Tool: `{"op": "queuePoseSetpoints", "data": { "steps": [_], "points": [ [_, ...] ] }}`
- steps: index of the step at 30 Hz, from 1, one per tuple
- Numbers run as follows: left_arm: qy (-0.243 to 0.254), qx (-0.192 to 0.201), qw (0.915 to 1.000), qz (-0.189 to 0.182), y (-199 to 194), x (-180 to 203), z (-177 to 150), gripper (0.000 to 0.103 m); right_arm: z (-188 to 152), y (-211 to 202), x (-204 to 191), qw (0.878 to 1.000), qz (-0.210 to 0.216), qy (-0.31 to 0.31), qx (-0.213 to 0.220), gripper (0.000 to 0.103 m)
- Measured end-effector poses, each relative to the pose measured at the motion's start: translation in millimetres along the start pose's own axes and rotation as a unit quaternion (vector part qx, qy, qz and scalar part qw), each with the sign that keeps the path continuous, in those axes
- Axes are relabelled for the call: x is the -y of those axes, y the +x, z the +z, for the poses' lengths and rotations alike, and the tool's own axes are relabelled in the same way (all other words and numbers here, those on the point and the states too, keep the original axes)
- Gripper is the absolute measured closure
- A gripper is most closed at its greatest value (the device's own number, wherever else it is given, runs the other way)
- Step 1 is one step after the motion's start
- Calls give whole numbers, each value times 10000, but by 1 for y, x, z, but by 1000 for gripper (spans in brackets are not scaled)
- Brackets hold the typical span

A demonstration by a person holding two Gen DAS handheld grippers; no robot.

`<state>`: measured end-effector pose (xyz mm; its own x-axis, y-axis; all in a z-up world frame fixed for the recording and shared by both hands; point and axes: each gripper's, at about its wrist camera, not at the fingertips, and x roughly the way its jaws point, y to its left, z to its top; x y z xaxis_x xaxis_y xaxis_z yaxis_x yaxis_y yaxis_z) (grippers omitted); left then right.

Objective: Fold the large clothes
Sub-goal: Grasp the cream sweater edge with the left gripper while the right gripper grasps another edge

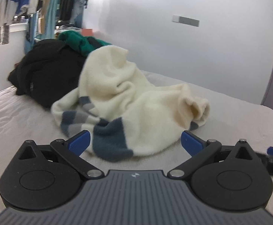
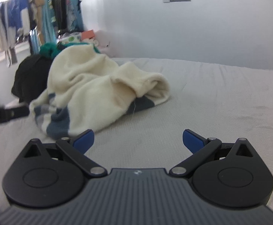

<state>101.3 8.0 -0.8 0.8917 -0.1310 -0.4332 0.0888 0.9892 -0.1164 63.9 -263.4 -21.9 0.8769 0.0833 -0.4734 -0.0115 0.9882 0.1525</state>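
Hovering low with both sets of fingers spread wide and empty, the left claw (image 1: pixel 135 140) faces the crumpled cream sweater (image 1: pixel 132 101) heaped on the bed (image 1: pixel 230 116), the right claw (image 2: pixel 138 139) beside it — best pinch the hem corners and spread it flat first.

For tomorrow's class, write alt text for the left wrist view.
A crumpled cream sweater with blue-grey patches lies on a grey bed, just ahead of the open left gripper. Black and green clothes are piled behind it.
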Motion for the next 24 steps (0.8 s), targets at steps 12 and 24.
{"op": "queuePoseSetpoints", "data": {
  "steps": [12, 24],
  "points": [
    [591, -444, 9965, -385, 97, 8, -12, 0, 37, 101, -1, 9998, 172, -80, -1, 35],
    [1088, -778, 9899, -467, 150, 17, -46, 5, 50, 184, 13, 9999, 100, 5, -88, 60]
  ]
}}
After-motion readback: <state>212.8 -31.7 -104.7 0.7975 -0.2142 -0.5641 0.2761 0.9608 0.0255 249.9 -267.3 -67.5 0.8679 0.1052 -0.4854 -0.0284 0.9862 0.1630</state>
